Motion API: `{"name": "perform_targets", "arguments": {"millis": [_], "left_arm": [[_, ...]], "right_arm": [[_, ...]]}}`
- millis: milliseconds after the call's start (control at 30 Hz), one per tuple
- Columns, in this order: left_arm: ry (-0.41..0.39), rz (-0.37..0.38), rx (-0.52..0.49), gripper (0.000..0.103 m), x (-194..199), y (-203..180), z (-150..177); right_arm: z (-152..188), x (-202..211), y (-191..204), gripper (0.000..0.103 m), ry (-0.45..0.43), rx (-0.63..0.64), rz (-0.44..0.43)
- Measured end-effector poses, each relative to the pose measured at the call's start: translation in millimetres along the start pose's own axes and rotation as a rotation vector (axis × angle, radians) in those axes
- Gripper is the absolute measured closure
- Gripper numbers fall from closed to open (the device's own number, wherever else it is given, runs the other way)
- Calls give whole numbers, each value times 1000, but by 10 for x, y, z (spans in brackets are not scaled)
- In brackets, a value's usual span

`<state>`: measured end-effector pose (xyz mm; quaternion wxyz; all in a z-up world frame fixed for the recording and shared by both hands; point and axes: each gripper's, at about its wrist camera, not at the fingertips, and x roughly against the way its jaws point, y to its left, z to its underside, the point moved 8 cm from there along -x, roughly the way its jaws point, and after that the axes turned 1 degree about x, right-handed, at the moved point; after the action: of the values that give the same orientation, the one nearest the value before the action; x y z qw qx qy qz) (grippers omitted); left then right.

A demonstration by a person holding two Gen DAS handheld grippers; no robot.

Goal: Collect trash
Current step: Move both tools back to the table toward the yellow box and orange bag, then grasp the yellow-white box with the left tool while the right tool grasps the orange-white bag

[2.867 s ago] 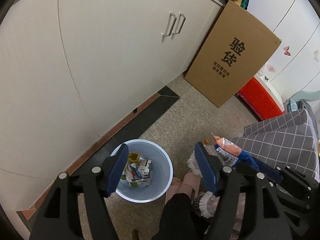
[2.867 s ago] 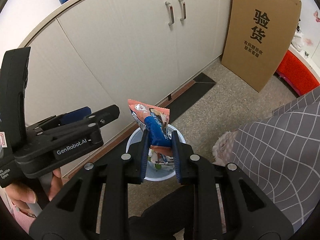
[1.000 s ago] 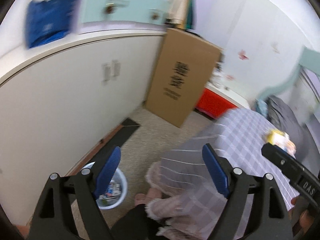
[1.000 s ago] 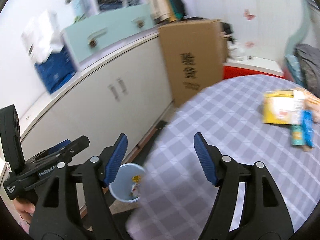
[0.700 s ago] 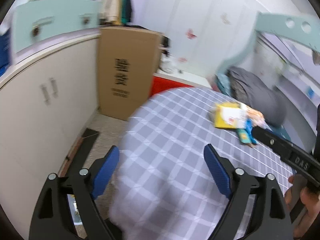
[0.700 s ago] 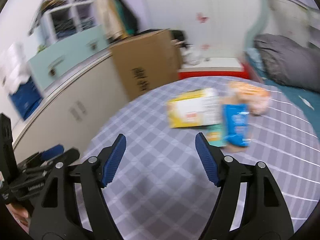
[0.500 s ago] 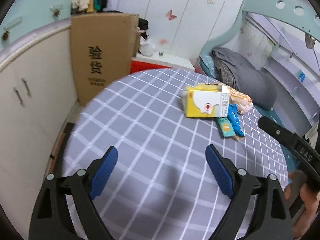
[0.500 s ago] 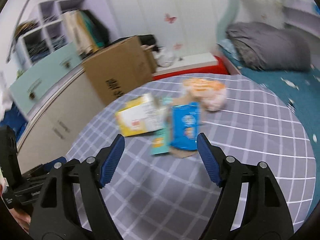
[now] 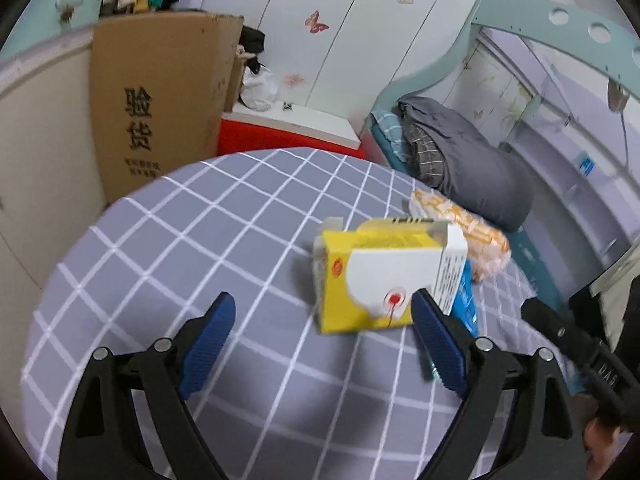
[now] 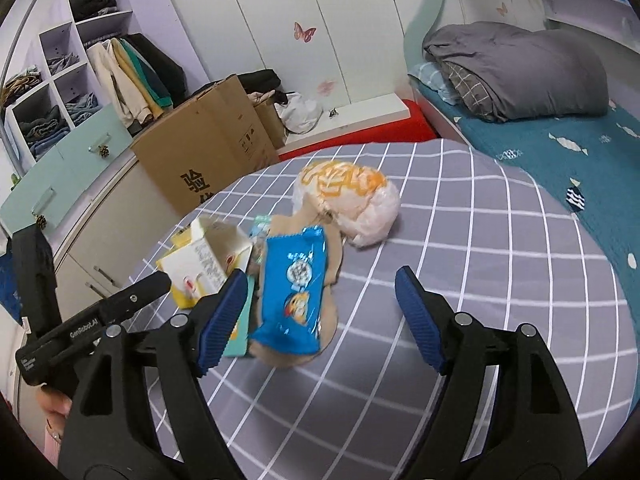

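Note:
On the grey checked tablecloth [image 9: 192, 224] lies a small heap of trash. It holds an open yellow and white carton [image 9: 372, 276], a blue snack wrapper [image 10: 292, 288] on brown paper [image 10: 334, 256], and an orange and white plastic bag [image 10: 348, 196]. A small teal packet [image 10: 240, 336] lies beside the wrapper. My left gripper [image 9: 320, 300] is open just short of the carton, which sits near its right finger. My right gripper [image 10: 320, 276] is open and empty, its left finger next to the blue wrapper. The waste bin is out of view.
A tall cardboard box [image 9: 156, 92] leans against the white cabinet [image 9: 40, 128] beyond the table. A red and white bench [image 9: 288, 128] stands behind it. A bed with a folded grey duvet [image 10: 516, 68] runs along the right.
Both views swung from the blue bin on the floor up to the table. The right gripper held a snack packet over the bin; now it is open and empty near the trash heap.

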<state>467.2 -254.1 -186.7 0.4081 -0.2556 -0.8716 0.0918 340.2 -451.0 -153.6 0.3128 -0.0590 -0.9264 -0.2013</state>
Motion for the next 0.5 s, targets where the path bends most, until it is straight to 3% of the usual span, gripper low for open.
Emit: {"name": "perform_targets", "arguments": {"millis": [267,333,367,400,500], "left_arm": [[61,90,-37,16,-337,-208,-61],[58,82,-52,16,-350,-248,-63],[57,82,-61,21,-353,-265,-64],[54,85,-80,38,-345,-294,-68],[68,104,-110,68,-345,-360,-38]], "right_arm": [[-171,-80,-115,27,-20,-1,28],[-221,-114,-151,27,-21,9,50],[-250,-129,-172,27,-24,14,64],[-272,-139,-193,26,-27,19,80],[-345,-230,-267,25,-18,27,122]]}}
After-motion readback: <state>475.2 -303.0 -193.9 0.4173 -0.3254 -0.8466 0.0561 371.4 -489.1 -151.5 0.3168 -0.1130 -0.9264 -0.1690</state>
